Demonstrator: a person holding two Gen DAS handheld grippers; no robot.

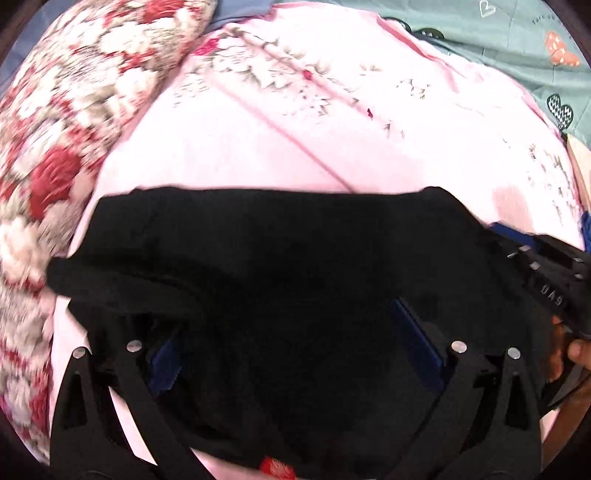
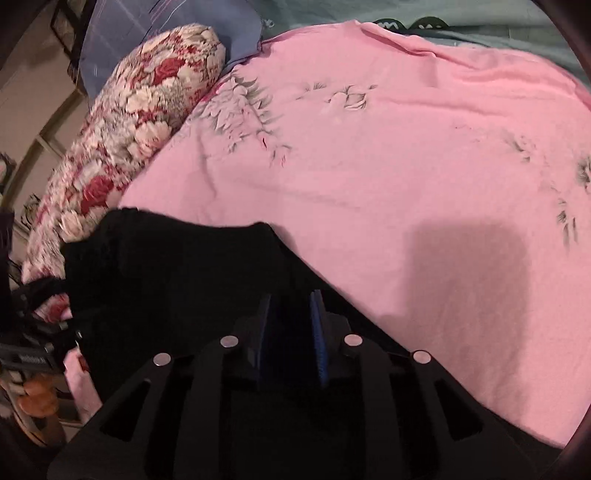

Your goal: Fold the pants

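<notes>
The black pants (image 1: 266, 251) lie bunched on the pink bedsheet (image 1: 229, 147). My left gripper (image 1: 291, 350) points down at them. Its blue pads (image 1: 417, 339) stand wide apart, with the black cloth loose between and over the fingers. The right gripper (image 1: 517, 240) reaches in at the pants' right end. In the right wrist view the pants (image 2: 166, 266) run from the left to under my right gripper (image 2: 291, 314). Its two blue pads (image 2: 317, 317) are close together with black cloth pinched between them. The pants' lower part is hidden under both grippers.
A red and white floral bolster (image 1: 74, 129) lies along the left of the sheet, also seen as the bolster (image 2: 140, 122). A teal blanket with hearts (image 1: 517, 44) lies at the far right, and a blue pillow (image 2: 155, 33) at the back. A person's hand (image 1: 580, 354) holds the right tool.
</notes>
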